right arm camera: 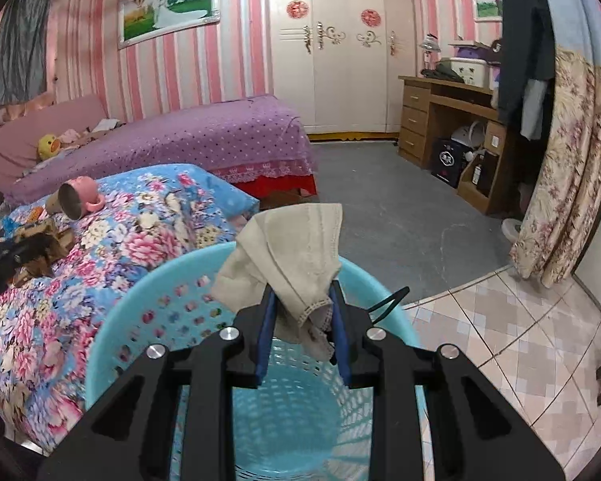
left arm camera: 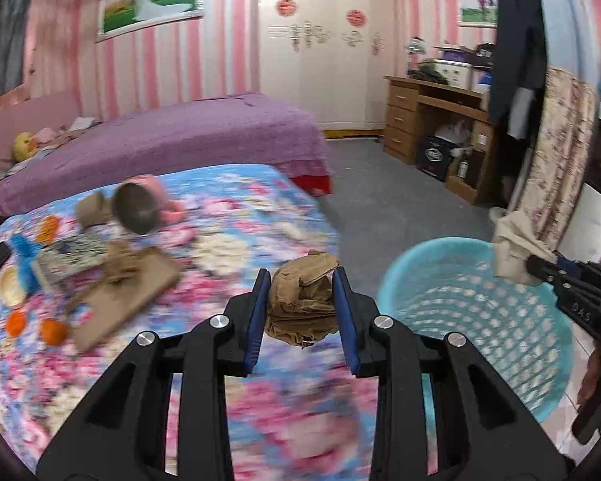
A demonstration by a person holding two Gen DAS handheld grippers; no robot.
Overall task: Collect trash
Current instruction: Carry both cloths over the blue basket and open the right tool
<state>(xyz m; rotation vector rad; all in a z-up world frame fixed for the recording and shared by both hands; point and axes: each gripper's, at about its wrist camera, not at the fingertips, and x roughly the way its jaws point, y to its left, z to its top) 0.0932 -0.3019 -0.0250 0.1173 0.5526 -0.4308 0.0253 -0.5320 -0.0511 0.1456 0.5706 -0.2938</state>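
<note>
My left gripper (left arm camera: 301, 280) is shut on a crumpled brown paper ball (left arm camera: 302, 304), held above the floral bedspread (left arm camera: 260, 401) just left of the light blue perforated basket (left arm camera: 481, 320). My right gripper (right arm camera: 302, 298) is shut on a beige tissue (right arm camera: 296, 252) and hangs over the open basket (right arm camera: 140, 320), whose inside looks bare. In the left wrist view the right gripper (left arm camera: 535, 266) shows at the right edge with the tissue (left arm camera: 513, 244) above the basket's far rim.
On the bedspread lie a flat brown cardboard piece (left arm camera: 128, 292), orange peels (left arm camera: 36, 326), a blue brush (left arm camera: 26, 260), a pink metal-lined cup (left arm camera: 140, 204) and crumpled paper (left arm camera: 92, 208). A purple bed (right arm camera: 204, 136), wooden desk (right arm camera: 448, 120), floral curtain (right arm camera: 573, 168) and tiled floor (right arm camera: 501, 340) surround.
</note>
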